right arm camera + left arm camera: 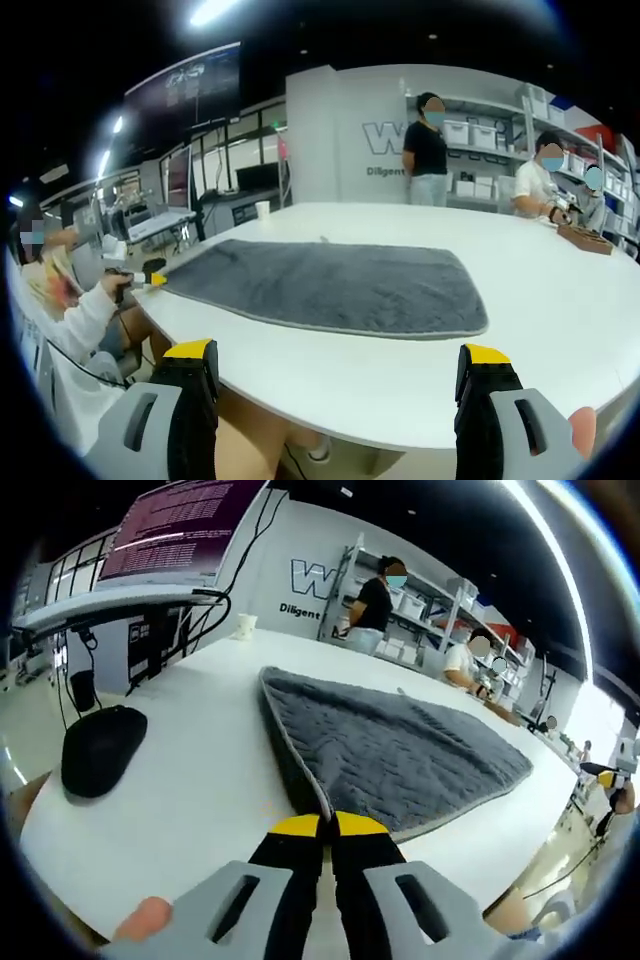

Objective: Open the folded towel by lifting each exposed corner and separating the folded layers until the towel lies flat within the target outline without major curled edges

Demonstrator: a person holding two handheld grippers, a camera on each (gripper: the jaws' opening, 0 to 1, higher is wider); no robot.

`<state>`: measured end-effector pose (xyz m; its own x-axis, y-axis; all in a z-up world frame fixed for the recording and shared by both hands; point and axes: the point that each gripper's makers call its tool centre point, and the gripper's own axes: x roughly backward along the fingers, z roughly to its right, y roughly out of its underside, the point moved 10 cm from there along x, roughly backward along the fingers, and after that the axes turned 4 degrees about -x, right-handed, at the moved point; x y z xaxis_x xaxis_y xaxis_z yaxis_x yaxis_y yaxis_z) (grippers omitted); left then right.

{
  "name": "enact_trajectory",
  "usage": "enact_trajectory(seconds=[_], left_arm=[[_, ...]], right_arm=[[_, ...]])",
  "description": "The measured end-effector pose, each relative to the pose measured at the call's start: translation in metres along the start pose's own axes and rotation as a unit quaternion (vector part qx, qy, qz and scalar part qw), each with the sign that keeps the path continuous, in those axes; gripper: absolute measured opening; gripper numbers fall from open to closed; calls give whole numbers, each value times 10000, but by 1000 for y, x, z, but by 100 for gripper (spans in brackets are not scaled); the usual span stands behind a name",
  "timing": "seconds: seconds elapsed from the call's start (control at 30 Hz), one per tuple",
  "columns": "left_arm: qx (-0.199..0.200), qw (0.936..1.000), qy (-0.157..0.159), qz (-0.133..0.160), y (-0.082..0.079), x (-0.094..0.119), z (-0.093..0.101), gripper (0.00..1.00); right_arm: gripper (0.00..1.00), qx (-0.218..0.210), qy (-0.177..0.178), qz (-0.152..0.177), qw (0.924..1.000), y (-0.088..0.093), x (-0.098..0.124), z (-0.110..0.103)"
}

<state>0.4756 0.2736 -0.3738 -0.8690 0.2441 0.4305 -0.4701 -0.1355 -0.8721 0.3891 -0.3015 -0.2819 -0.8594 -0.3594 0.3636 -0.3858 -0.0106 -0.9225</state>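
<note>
Up close in the left gripper view, the left gripper has its two yellow-tipped jaws pressed together on the near corner of a grey towel, pinching the pale hem where the cloth comes to a point. From that corner the towel spreads away across a white counter, and its left edge looks doubled, with a dark seam underneath, so a folded layer probably remains there.

In the right gripper view, the right gripper hangs off the near edge of the counter with its jaws wide apart and nothing between them. Beyond them the towel lies as a long, low grey shape with rounded corners. The left gripper shows small at its far-left corner, held by a person's hand in a pale sleeve.

Judging by this, the work seems partly done: the towel is spread mostly flat, one corner is gripped, and at least one layer may still need separating. No target outline is visible on the counter.

For containers, a small white cup stands at the far side of the counter; its contents cannot be seen. A black computer mouse lies to the left of the towel. Shelves with pale storage bins line the far wall, contents hidden, and people stand or sit near them.
</note>
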Motion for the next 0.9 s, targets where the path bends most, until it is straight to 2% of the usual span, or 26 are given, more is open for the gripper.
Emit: enact_trajectory(seconds=[0.3, 0.6, 0.77, 0.9], left_arm=[[173, 9998, 13, -135, 4, 16, -3, 3], [89, 9999, -23, -114, 6, 19, -2, 4], [-142, 9996, -225, 23, 1, 27, 1, 19], [-522, 9976, -266, 364, -10, 39, 10, 26]], right_arm=[[99, -12, 36, 13, 10000, 0, 2, 1], [99, -10, 9, 10, 10000, 0, 2, -1], [99, -16, 35, 29, 10000, -1, 3, 0], [99, -32, 57, 33, 10000, -1, 4, 2]])
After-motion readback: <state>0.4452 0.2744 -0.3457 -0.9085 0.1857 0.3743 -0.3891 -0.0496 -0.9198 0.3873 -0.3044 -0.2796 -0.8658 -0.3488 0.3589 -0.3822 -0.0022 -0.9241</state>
